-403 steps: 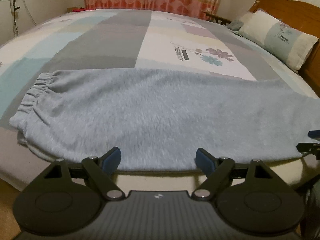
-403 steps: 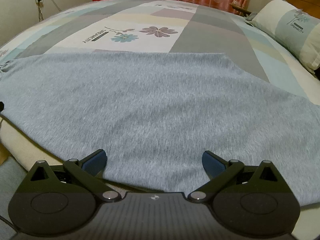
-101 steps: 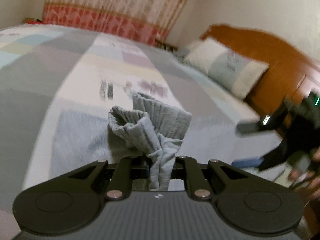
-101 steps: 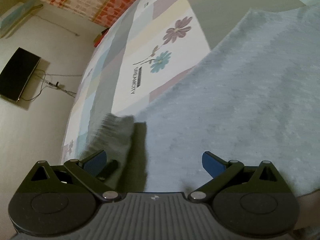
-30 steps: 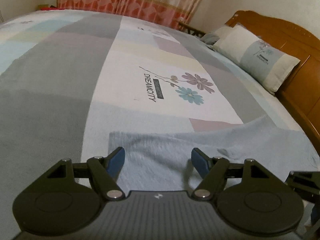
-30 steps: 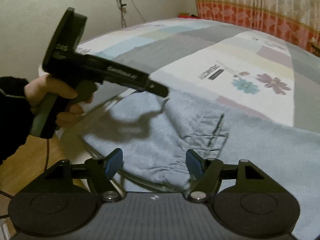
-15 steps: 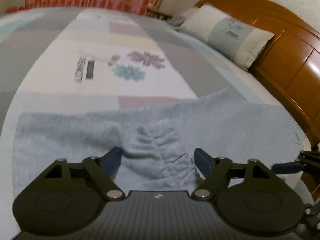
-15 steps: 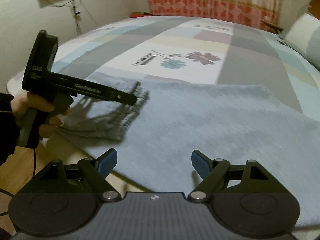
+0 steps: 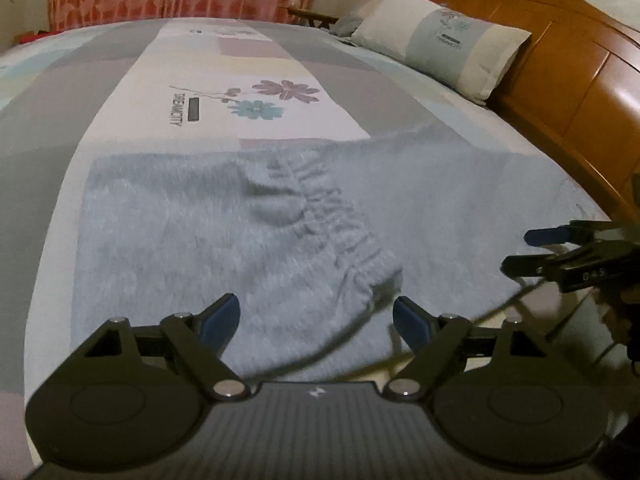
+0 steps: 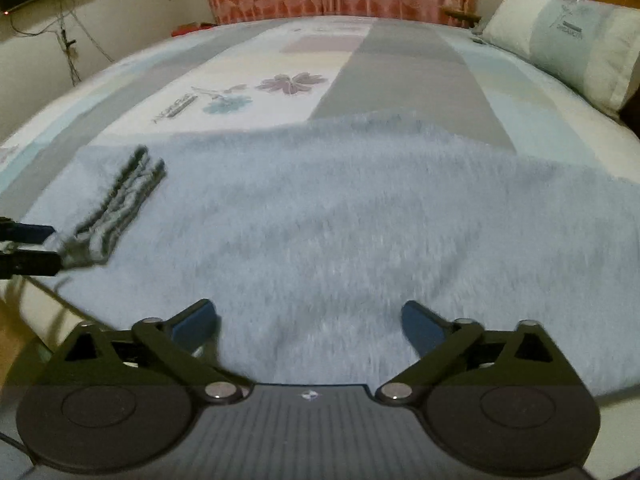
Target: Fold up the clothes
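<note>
Nearest in the left wrist view, the left tongs stand apart over the near edge of the bed, with the corner of the elastic cuff lying between the blue pads but not pinched. In the right wrist view the right tongs stand wider, having just been opening, with bare cloth below them and nothing gripped.

The grey-blue sweatpants lie along the bed's near edge, one leg folded back so that its gathered cuff rests on top of the lower layer, slightly bunched, with a soft dent just beyond it.

The pants look like light, limp brushed fleece. They should drape and sag wherever unsupported, and the fuzzy nap should keep layers from sliding. The cuff is the thickest, firmest part and likely the surest hold; elsewhere, a pinch at an edge or fold line, taking both layers.

Farther off a pillow lies against the wooden headboard.
</note>
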Tool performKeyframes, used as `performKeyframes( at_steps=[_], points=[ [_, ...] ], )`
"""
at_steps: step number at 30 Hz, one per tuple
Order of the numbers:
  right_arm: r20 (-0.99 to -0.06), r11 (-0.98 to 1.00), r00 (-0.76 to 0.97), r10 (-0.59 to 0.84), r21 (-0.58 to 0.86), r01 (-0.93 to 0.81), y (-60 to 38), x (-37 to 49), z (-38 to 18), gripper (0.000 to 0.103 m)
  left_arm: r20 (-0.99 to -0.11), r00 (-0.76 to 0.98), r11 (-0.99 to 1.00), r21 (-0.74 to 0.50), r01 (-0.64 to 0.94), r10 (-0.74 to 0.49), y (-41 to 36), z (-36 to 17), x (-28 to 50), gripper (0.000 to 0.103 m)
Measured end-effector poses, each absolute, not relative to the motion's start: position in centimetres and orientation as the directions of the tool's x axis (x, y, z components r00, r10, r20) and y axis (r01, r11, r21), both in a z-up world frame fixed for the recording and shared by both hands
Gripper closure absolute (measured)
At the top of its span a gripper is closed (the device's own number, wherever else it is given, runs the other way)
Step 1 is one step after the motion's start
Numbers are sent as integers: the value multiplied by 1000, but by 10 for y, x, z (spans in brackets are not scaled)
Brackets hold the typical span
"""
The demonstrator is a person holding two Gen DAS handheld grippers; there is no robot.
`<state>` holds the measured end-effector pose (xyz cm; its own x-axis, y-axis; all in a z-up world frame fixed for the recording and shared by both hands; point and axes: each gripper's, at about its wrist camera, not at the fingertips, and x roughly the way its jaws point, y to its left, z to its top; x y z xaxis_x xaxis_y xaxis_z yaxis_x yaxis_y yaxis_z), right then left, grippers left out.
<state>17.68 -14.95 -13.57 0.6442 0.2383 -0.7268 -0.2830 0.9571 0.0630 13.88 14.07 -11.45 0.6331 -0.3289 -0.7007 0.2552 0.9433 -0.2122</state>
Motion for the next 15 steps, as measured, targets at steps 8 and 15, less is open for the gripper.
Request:
performKeyframes(
  at_steps=[8, 15],
  points=[
    [-696, 952, 685, 215, -5, -305, -145, 169, -145, 0, -727, 617, 949, -168, 267, -302, 121, -106, 146, 11],
    [-716, 931, 659, 229, -37, -363, -163, 155, -128, 0, -744, 633, 963, -54, 264, -215, 102, -105, 141, 9]
  ],
)
